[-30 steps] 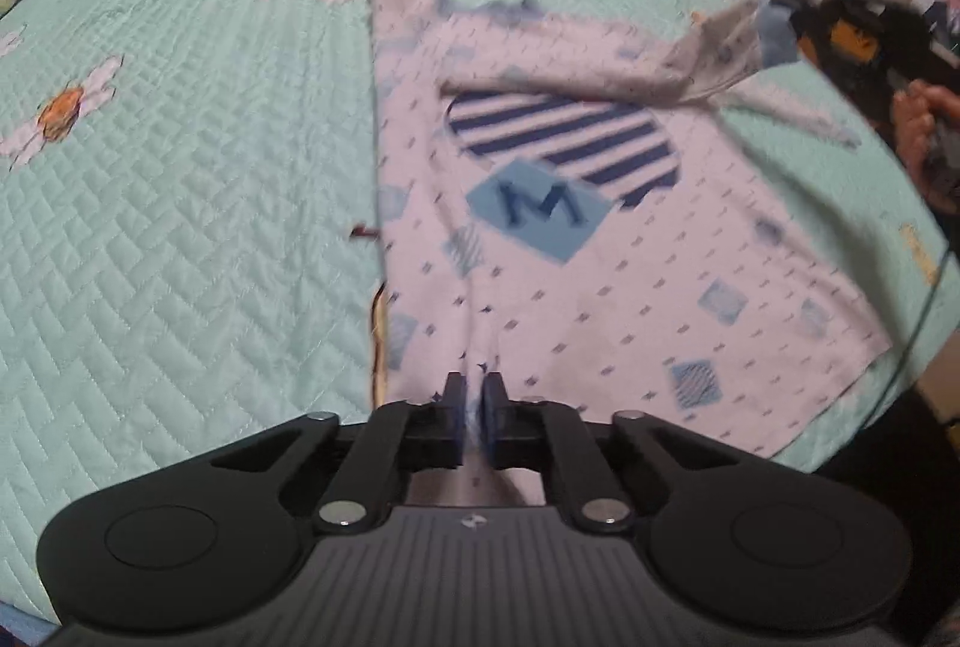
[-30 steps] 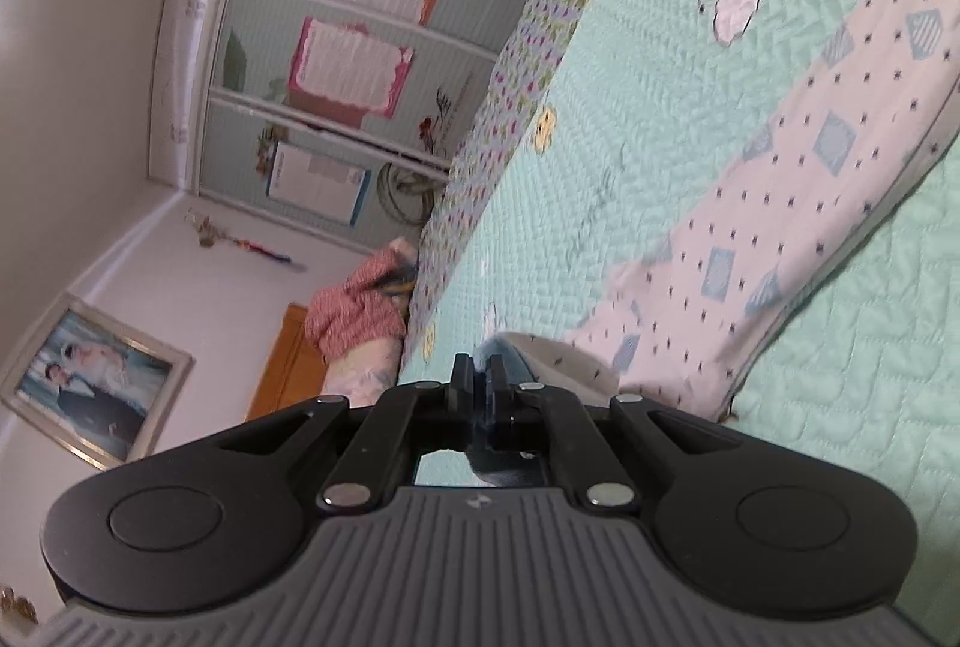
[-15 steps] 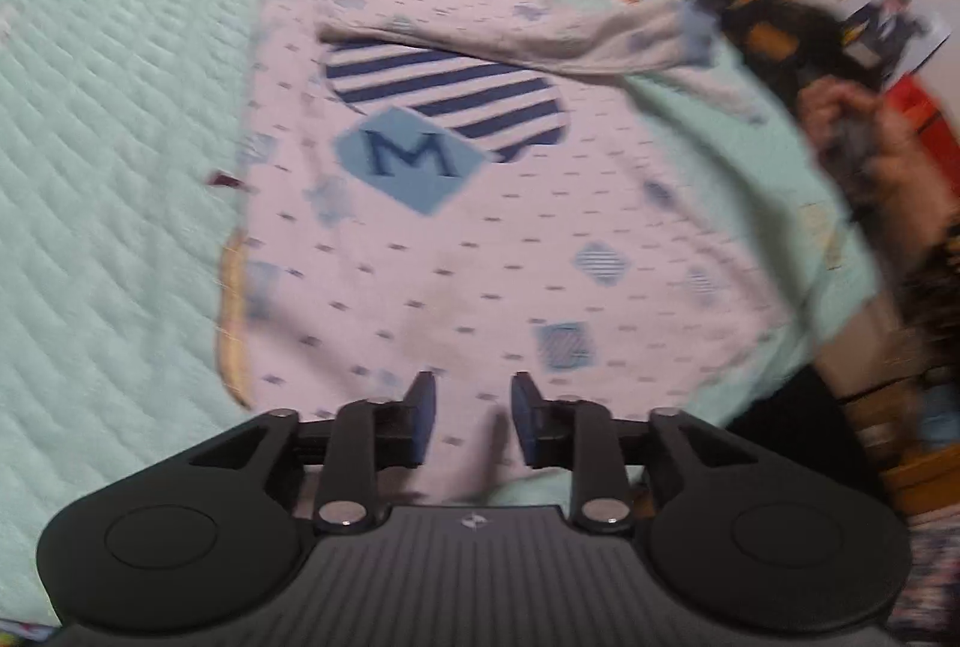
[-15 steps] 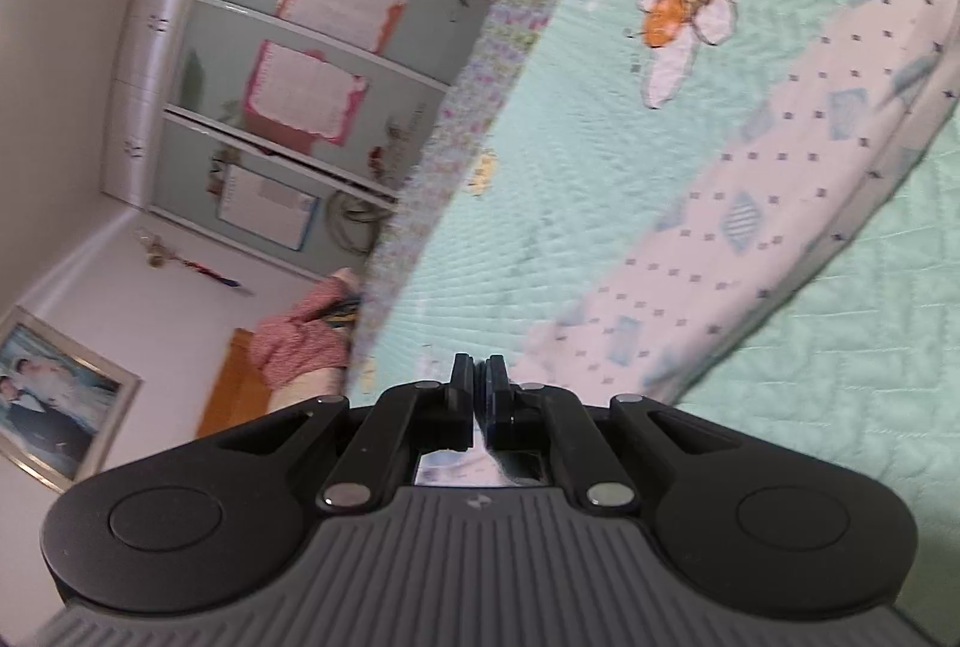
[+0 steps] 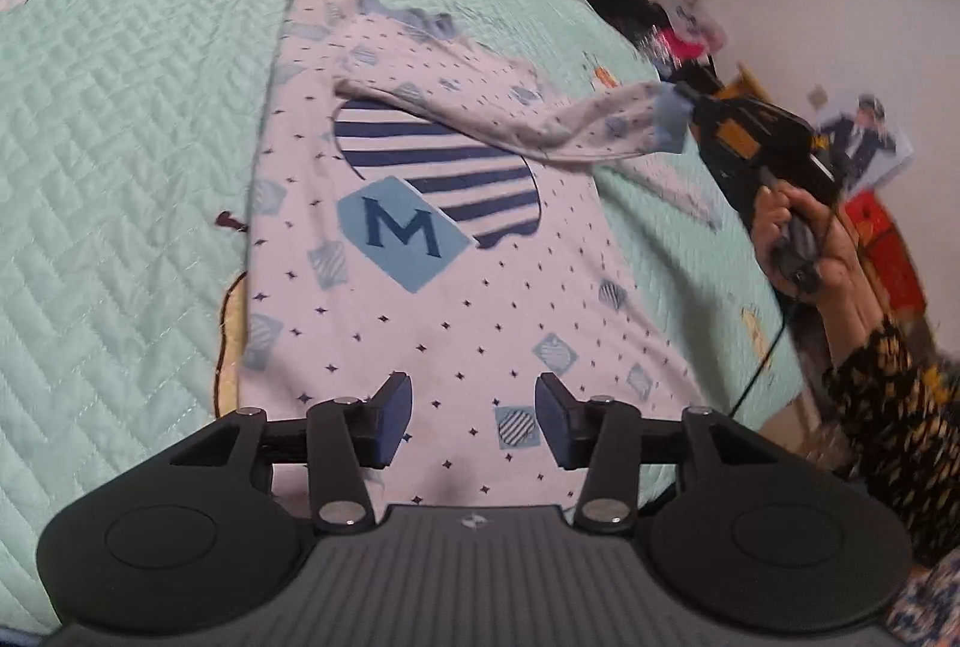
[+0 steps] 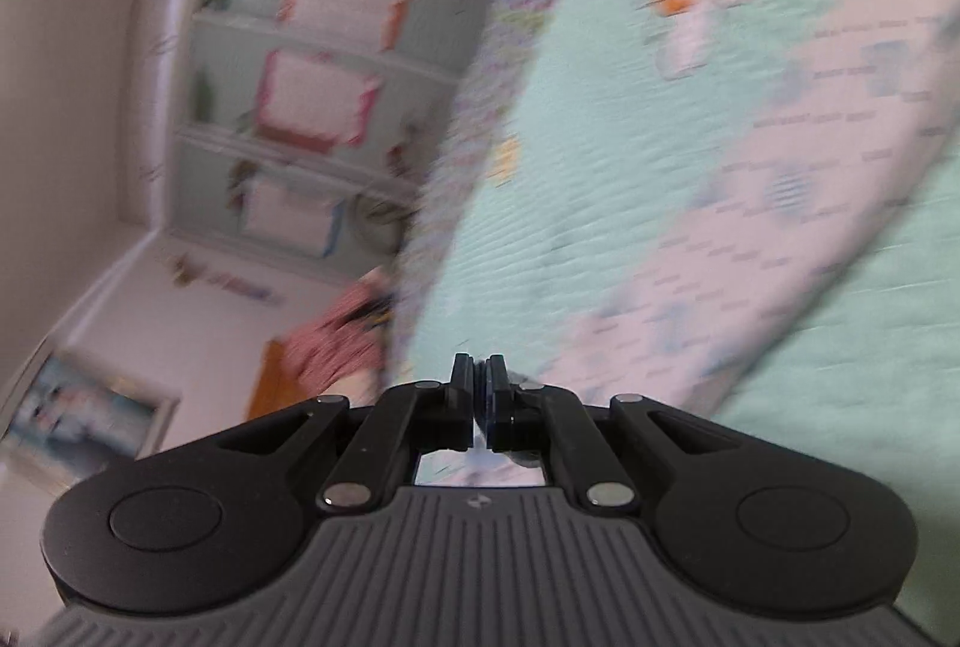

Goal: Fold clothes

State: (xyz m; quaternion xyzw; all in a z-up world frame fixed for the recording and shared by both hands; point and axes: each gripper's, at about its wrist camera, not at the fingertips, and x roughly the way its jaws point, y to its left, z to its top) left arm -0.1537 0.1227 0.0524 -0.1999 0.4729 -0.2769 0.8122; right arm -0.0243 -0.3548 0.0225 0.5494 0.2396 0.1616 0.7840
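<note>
The patterned shirt point(image 5: 456, 251) lies flat on the mint quilted bed point(image 5: 120, 119), its striped heart and "M" patch facing up. The left gripper point(image 5: 474, 416) hovers over the hem, its jaws having just been opening; the fingers point(image 5: 390, 407) stand apart with nothing pinched, only fabric beneath them. Over on the far side, the right gripper point(image 5: 690, 98), in the person's hand point(image 5: 804, 233), has its fingers pressed together on the sleeve point(image 5: 540, 119) at the blue cuff, holding it stretched across the chest, lifted off the bed.
</note>
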